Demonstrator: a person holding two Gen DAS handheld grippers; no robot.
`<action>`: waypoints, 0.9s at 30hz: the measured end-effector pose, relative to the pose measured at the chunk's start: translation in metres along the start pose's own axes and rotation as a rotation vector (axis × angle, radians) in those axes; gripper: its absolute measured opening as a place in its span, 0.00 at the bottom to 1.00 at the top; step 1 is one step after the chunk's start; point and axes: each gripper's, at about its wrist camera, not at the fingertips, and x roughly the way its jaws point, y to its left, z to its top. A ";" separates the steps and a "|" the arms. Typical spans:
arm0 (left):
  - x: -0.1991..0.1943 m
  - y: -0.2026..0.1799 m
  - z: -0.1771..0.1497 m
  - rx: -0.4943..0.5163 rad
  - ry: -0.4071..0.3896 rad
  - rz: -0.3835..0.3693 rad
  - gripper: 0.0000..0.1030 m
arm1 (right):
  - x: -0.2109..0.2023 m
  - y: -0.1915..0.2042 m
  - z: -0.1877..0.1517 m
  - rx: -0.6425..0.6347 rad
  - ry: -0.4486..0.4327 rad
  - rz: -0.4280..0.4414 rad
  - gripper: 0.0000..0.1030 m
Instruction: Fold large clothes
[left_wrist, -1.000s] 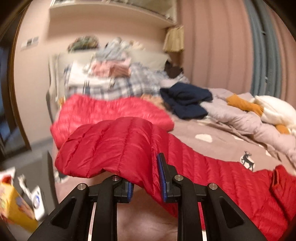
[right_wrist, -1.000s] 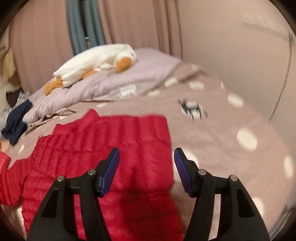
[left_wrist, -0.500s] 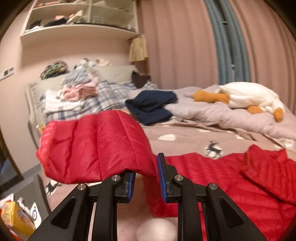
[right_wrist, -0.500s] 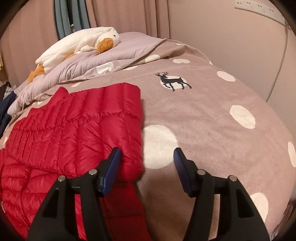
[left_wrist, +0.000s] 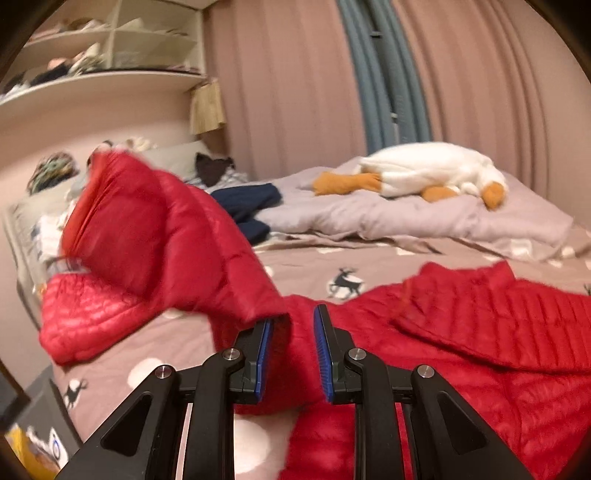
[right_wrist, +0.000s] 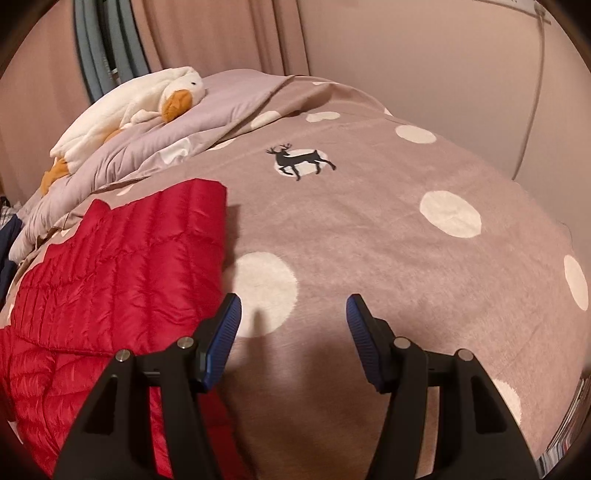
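Jacket (left_wrist: 461, 332): red, quilted, spread on the bed (right_wrist: 369, 229).
Left tongs (left_wrist: 291, 350): clamped on a jacket sleeve (left_wrist: 177, 236), lifted toward 10 o'clock.
Right tongs (right_wrist: 293, 332): parted, empty, jacket at 9 o'clock.

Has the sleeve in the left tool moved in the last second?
Yes. The left tool has carried the red sleeve rightwards, from near the navy clothes toward the white goose plush.
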 end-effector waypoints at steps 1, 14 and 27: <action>-0.001 -0.005 -0.001 0.009 0.001 -0.012 0.22 | -0.001 -0.001 0.000 0.002 -0.011 -0.018 0.58; -0.009 -0.033 0.000 -0.052 0.066 -0.237 0.68 | 0.002 0.007 0.002 -0.069 -0.020 -0.048 0.58; 0.009 0.047 -0.010 -0.214 0.037 0.043 0.73 | -0.040 0.034 0.010 -0.203 -0.072 0.035 0.70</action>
